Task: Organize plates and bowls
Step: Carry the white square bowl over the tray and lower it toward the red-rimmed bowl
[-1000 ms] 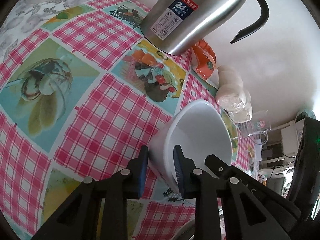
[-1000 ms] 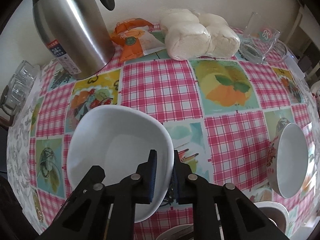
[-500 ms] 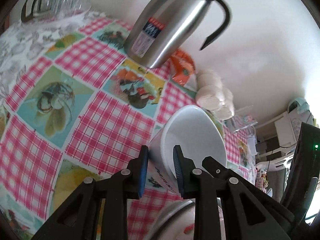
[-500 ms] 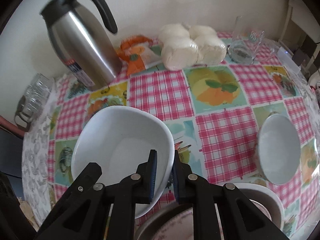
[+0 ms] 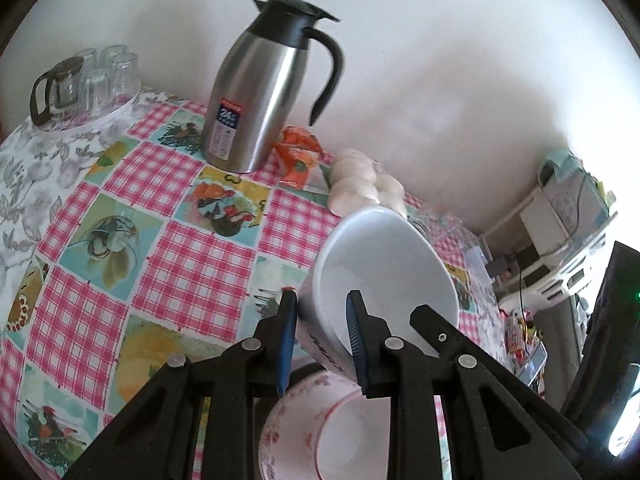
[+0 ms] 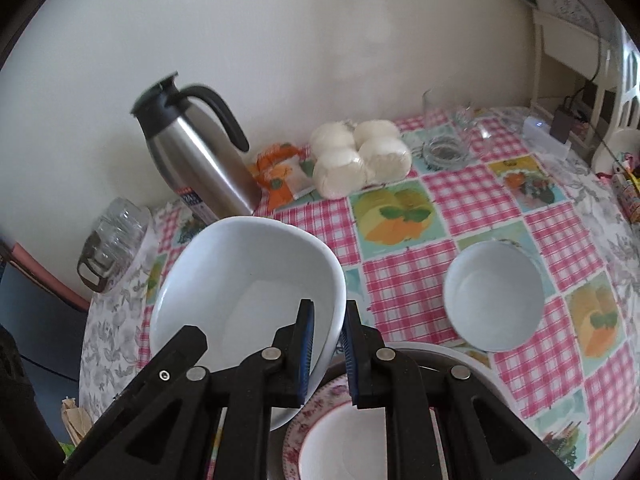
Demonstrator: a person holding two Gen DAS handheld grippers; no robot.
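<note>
My left gripper [image 5: 320, 312] is shut on the rim of a small white bowl [image 5: 384, 264], held tilted in the air above a floral-rimmed plate [image 5: 320, 428]. My right gripper [image 6: 328, 320] is shut on the rim of a large white bowl [image 6: 244, 288], held above the same floral plate [image 6: 340, 440], which lies in a larger grey dish [image 6: 452, 360]. Another white bowl [image 6: 494, 294] stands on the checked tablecloth to the right.
A steel thermos jug [image 5: 264, 96] [image 6: 200, 156] stands at the back by the wall, with an orange packet [image 6: 278, 176] and a bag of white buns [image 6: 360, 158] beside it. Glass cups on a tray [image 5: 84, 84] sit far left; glassware [image 6: 444, 140] stands far right.
Both grippers have lifted and pulled back with their bowls; the table has dropped away, and the floral plate now shows below the fingers.
</note>
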